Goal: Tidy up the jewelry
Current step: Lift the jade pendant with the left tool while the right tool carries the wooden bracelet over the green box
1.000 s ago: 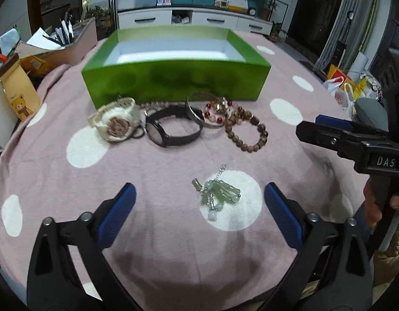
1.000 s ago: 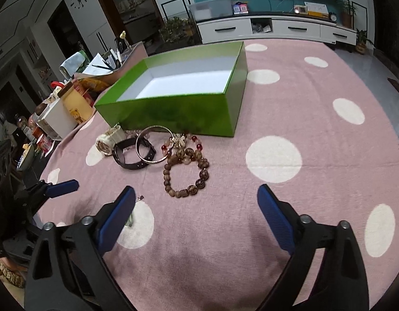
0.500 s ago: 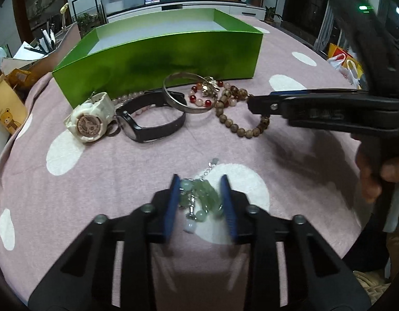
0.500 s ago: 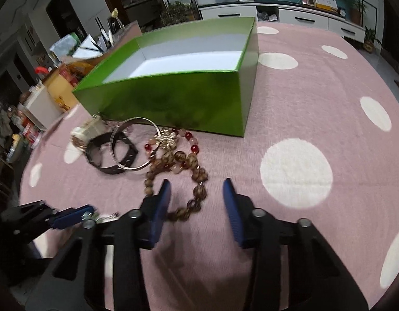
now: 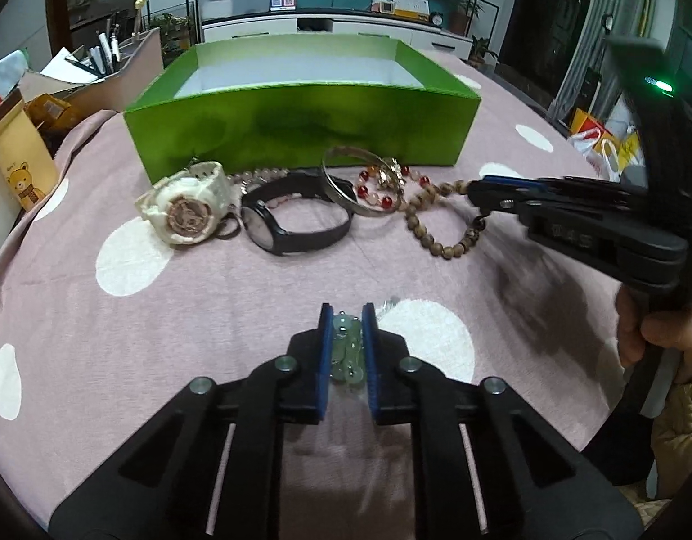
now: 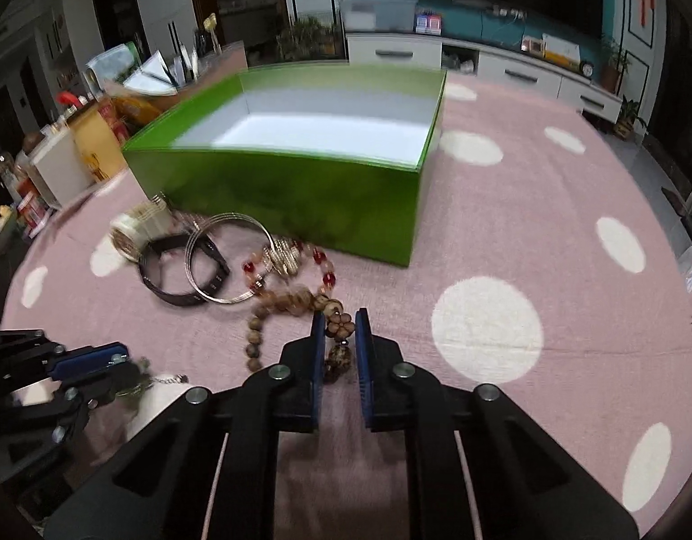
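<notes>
The jade-green charm (image 5: 347,351) lies on a white dot of the pink tablecloth (image 5: 121,360), near the table's front edge, and the left gripper (image 5: 347,315) pinches it: both blue pads press against the pale beads. A short silver chain trails from the charm toward the right.

Further in, toward the middle of the table, the wooden bead bracelet (image 6: 274,310) is caught at its knotted end by the right gripper (image 6: 339,321), whose pads are nearly together with the flower-shaped bead and the dark bead behind it between them. In the left wrist view that gripper reaches in from the table's right side with its tip at the bracelet's far loop.

Touching the wooden beads is a red and clear bead bracelet (image 5: 382,189) with a gold ornament, overlapped by a silver bangle (image 5: 346,180). Just left of these lie a black watch (image 5: 292,225) and a cream watch (image 5: 184,209), side by side.

Behind the whole row, almost touching it, stands an open green box (image 5: 301,130) with a white interior. Past the table's left edge sit a carton with a bear print (image 5: 20,166) and a holder of pens.
</notes>
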